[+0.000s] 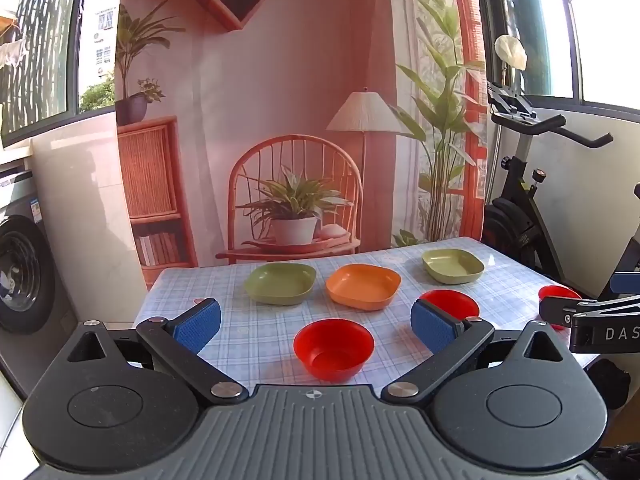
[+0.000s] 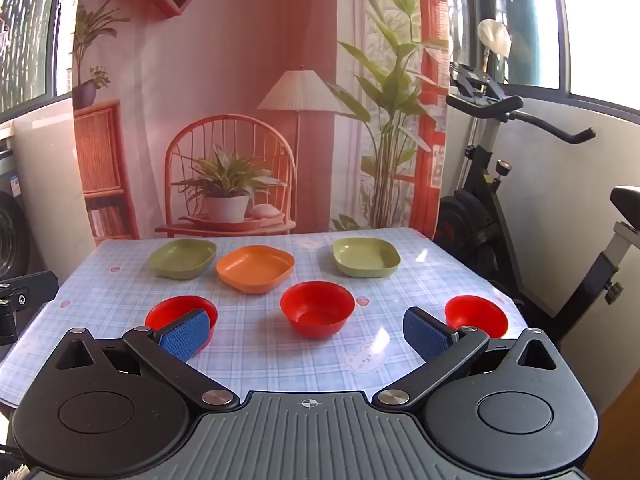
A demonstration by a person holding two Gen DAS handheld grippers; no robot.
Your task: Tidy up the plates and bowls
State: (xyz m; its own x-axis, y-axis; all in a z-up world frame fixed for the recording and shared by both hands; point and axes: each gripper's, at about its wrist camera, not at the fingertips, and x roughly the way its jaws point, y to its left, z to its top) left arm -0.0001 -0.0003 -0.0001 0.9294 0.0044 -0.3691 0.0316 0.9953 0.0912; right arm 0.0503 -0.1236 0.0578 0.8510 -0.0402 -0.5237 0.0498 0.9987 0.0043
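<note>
1. You hold both grippers above the near edge of the tabletop [image 2: 248, 364], which wears a blue checked cloth. The left gripper [image 1: 316, 326] has its fingers spread wide with nothing between the blue pads. The right gripper [image 2: 306, 334] is the same: fingers spread, empty.

2. Six dishes sit apart on the tabletop in two rows. Along the far edge: a green plate [image 2: 182, 258] toward the far left corner, an orange plate [image 2: 255, 268] just beside it, and a second green plate [image 2: 366, 257] toward the far right corner.

3. The near row holds three red bowls: the left red bowl [image 2: 176, 312], the middle red bowl [image 2: 317, 309], and the right red bowl [image 2: 476, 315] near the right edge.

4. Every plate and bowl looks empty and upright. Nothing is stacked yet, so the sorting appears not to have begun.

5. The likely first step is to take a bowl. In the left wrist view the left red bowl [image 1: 334, 348] lies straight ahead between the left fingers, making it the natural pick.

6. To do it well, lower one finger inside the rim and one outside, then pinch the wall; the bowl is probably too wide to span whole.

7. The bowls look light and smooth, so they may slide on the cloth. Close gently and lift straight up.

8. Nest bowls into bowls and plates onto plates, keeping the two grippers well apart.
</note>
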